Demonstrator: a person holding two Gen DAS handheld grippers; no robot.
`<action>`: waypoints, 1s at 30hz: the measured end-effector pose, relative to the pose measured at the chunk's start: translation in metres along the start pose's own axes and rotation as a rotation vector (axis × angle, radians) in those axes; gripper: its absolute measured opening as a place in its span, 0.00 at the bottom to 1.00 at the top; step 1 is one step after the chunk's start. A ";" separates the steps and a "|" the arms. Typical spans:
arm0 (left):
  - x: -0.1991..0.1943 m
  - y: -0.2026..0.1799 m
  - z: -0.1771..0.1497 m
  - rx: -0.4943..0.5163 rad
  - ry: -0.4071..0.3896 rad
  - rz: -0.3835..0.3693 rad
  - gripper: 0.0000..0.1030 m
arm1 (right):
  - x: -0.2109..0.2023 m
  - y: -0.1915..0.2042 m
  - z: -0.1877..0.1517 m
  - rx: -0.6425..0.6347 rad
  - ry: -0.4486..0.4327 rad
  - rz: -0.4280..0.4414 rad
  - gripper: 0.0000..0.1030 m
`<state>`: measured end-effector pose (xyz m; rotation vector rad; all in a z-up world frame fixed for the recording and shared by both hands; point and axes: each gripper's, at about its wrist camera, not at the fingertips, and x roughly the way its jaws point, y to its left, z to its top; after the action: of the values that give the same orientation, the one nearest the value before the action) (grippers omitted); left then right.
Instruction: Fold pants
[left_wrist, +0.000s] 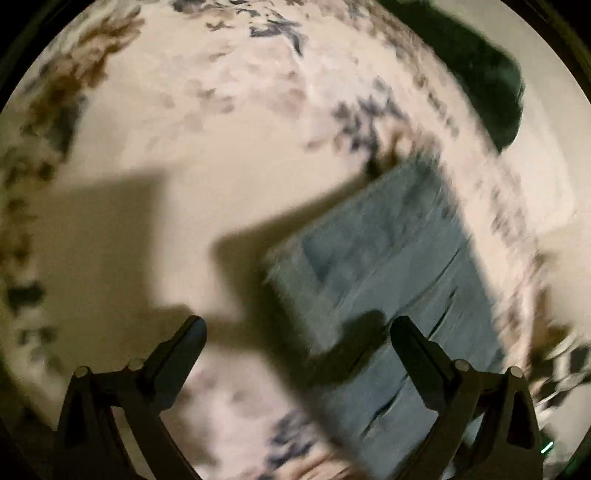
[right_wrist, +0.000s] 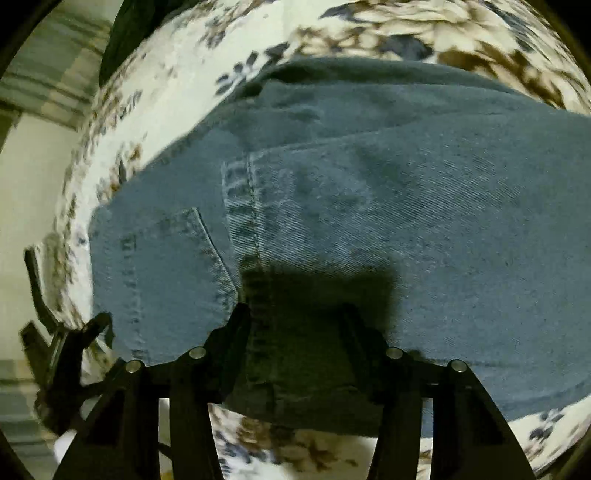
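Blue denim pants (right_wrist: 369, 192) lie folded on a floral bedsheet (right_wrist: 177, 96); a back pocket and a seam show at the left. My right gripper (right_wrist: 295, 314) is open just above the denim, its fingers apart over a dark shadow, holding nothing. In the left wrist view the folded pants (left_wrist: 399, 266) lie at the lower right, blurred. My left gripper (left_wrist: 297, 326) is open and empty above the sheet, its right finger (left_wrist: 410, 343) over the denim edge.
The floral sheet (left_wrist: 221, 129) covers the bed. A dark green cloth (left_wrist: 487, 70) lies at the far right edge. In the right wrist view the other gripper (right_wrist: 62, 354) shows at the lower left, beside the bed edge and floor.
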<state>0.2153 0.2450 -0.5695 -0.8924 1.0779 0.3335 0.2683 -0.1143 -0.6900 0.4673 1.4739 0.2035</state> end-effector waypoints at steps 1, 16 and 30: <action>0.002 0.001 0.005 -0.013 -0.035 -0.052 0.78 | -0.003 -0.006 -0.004 0.022 -0.007 0.004 0.53; 0.004 0.004 0.005 -0.026 -0.154 -0.142 0.40 | -0.036 -0.040 -0.010 -0.113 -0.044 -0.448 0.74; -0.073 -0.067 -0.011 0.237 -0.273 -0.193 0.22 | -0.040 -0.024 -0.015 -0.115 -0.054 -0.438 0.90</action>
<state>0.2167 0.2076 -0.4769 -0.7085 0.7547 0.1565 0.2458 -0.1499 -0.6643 0.0499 1.4652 -0.0719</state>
